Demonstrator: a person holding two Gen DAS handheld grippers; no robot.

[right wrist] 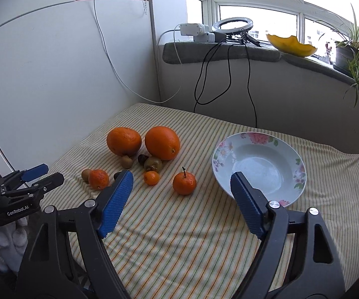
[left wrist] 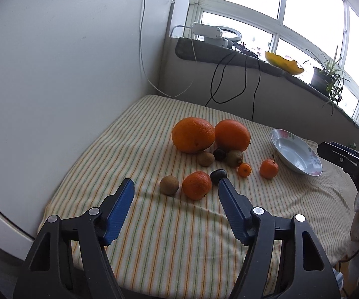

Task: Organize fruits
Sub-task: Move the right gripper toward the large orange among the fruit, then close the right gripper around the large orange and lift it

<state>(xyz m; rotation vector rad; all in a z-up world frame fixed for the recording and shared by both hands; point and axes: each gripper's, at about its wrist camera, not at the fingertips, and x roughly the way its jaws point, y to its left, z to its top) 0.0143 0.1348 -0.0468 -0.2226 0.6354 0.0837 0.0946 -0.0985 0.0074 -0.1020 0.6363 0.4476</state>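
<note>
Orange fruit and smaller brown and dark pieces are all seen loose on the striped cloth (right wrist: pixel 179 236) of the desk, gathered left of the flowered bowl (right wrist: pixel 259 167), which is empty. Nothing is judged sorted yet; every piece remains to be moved. The left gripper (left wrist: pixel 175 184) and the right gripper (right wrist: pixel 181 178) are held above the cloth, jaws spread, nothing pinched.

Daylight pours through the white-framed window (right wrist: pixel 259 2) across the upper right. Below it runs a grey sill (right wrist: pixel 219 52) carrying a ring light (right wrist: pixel 233 26) and potted plant (right wrist: pixel 351 47). White wall panel (right wrist: pixel 54 62) fills the left; black cables (right wrist: pixel 229 79) dangle at centre.
</note>
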